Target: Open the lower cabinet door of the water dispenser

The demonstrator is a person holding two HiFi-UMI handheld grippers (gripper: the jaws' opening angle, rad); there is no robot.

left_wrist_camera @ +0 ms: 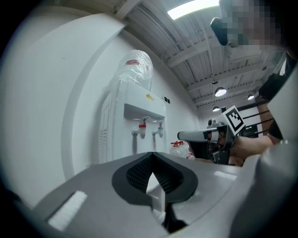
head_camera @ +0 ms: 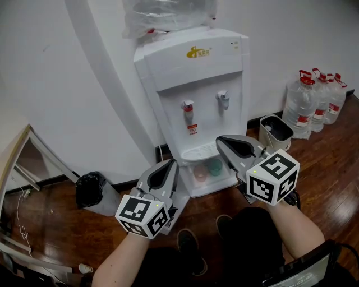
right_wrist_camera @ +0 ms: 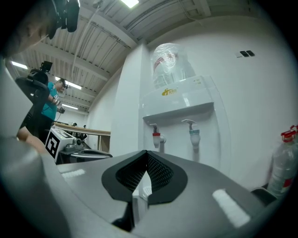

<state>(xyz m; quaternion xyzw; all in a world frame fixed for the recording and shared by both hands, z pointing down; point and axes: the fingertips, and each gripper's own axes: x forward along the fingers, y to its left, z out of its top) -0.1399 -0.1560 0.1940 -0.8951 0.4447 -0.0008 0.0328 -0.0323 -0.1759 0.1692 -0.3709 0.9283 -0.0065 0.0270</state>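
Left gripper and right gripper are both closed and empty, held level before the dispenser. Its lower door shows between them, seemingly shut. Best to drop lower, part one gripper's jaws, catch the door's free edge and swing it out gently.

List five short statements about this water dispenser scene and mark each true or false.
1. The left gripper and right gripper are both shut and empty. True.
2. The water dispenser has a red tap and a blue tap. True.
3. The water bottles stand left of the dispenser. False: right of it, by the wall.
4. The right gripper grips the red tap. False: it touches nothing.
5. Nothing sits on the dispenser. False: a plastic-wrapped bottle does.
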